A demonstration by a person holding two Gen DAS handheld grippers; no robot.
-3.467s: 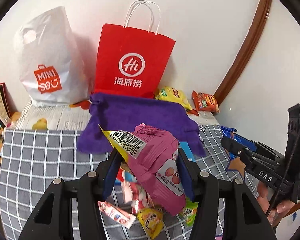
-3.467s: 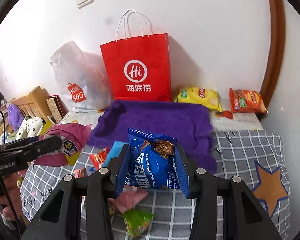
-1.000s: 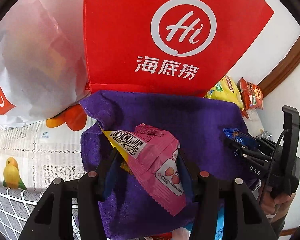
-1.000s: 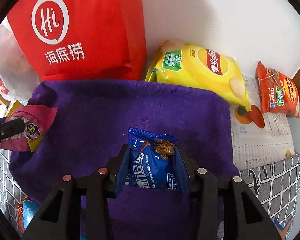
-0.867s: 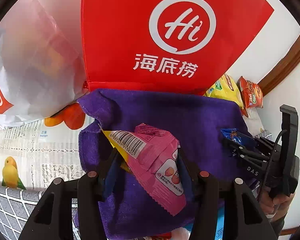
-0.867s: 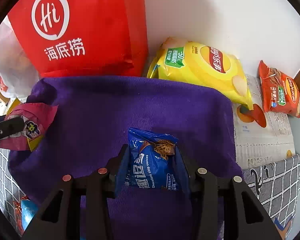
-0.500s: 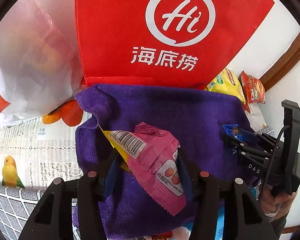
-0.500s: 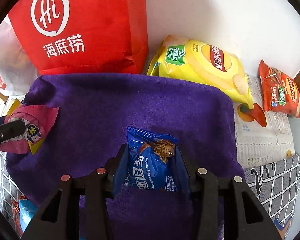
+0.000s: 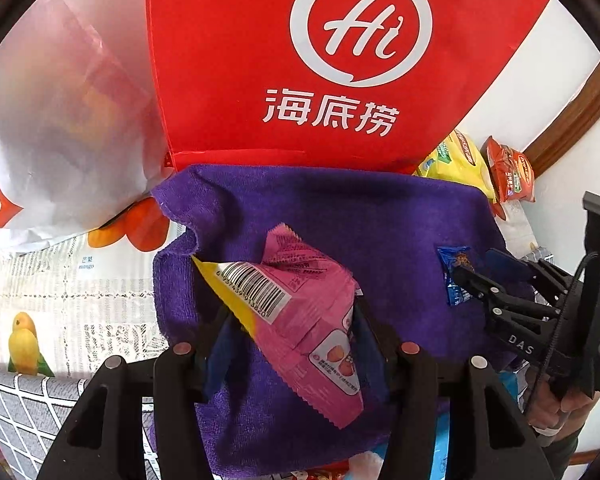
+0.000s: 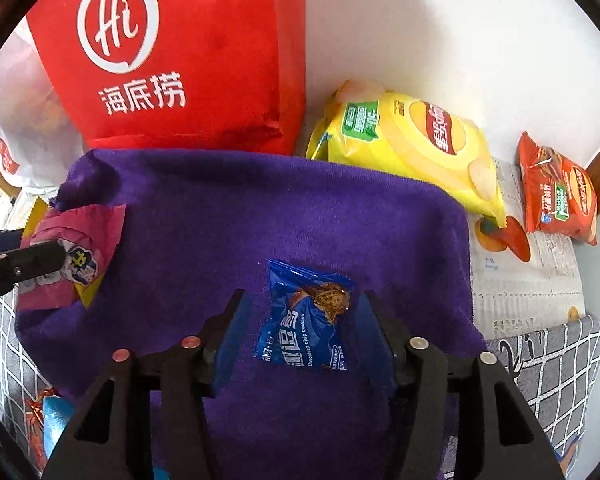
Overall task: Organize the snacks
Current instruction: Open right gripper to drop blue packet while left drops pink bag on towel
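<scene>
While two grippers are held over one purple towel [image 10: 300, 216], two packets are counted on it. One pink snack packet [image 9: 300, 320] is clamped in the left gripper [image 9: 288, 332]. One blue cookie packet [image 10: 306, 324] lies between the opening jaws of the right gripper [image 10: 300, 332], untouched. At two o'clock, one yellow chip bag [image 10: 412, 144] is partly hidden; the red paper bag [image 10: 172, 52] is cut off above.
</scene>
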